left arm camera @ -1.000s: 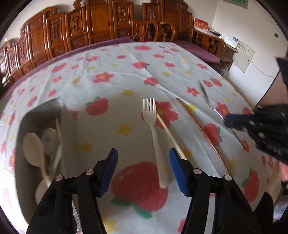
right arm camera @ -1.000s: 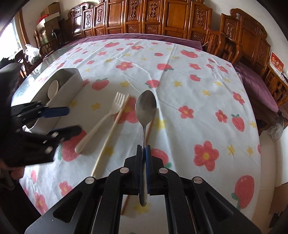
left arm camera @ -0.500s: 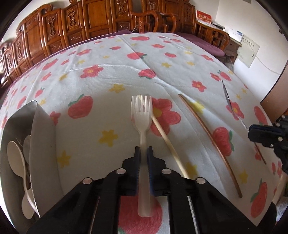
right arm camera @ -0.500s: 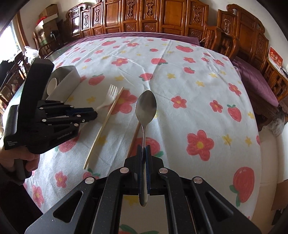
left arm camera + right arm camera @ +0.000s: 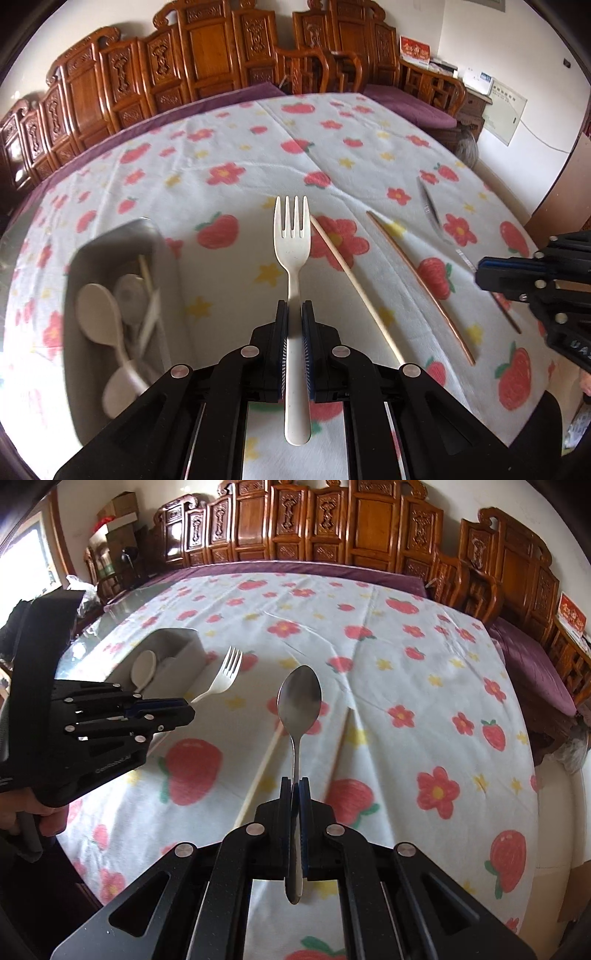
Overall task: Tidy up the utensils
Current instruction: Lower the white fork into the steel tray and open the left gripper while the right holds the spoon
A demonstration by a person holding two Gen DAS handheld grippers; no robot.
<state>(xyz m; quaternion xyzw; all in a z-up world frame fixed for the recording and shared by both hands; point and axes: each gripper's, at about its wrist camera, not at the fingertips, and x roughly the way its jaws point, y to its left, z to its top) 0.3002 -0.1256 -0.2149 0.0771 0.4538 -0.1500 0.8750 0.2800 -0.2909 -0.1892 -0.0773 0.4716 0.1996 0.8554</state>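
Note:
My left gripper (image 5: 294, 308) is shut on the handle of a cream plastic fork (image 5: 291, 236) and holds it above the tablecloth; the fork also shows in the right wrist view (image 5: 221, 679). My right gripper (image 5: 295, 784) is shut on a metal spoon (image 5: 299, 701), bowl pointing forward, lifted off the table. A grey utensil box (image 5: 162, 266) at the left holds cream spoons (image 5: 98, 314). A pale chopstick (image 5: 351, 280) and a brown chopstick (image 5: 421, 284) lie on the cloth to the right of the fork.
The round table (image 5: 424, 686) has a strawberry and flower cloth. Carved wooden chairs (image 5: 207, 62) ring its far side. The right gripper body (image 5: 543, 273) is at the right edge of the left wrist view; the left gripper body (image 5: 92, 731) is at the left of the right wrist view.
My left gripper closed on the fork and lifted it off the cloth. My right gripper kept hold of the spoon and rose a little.

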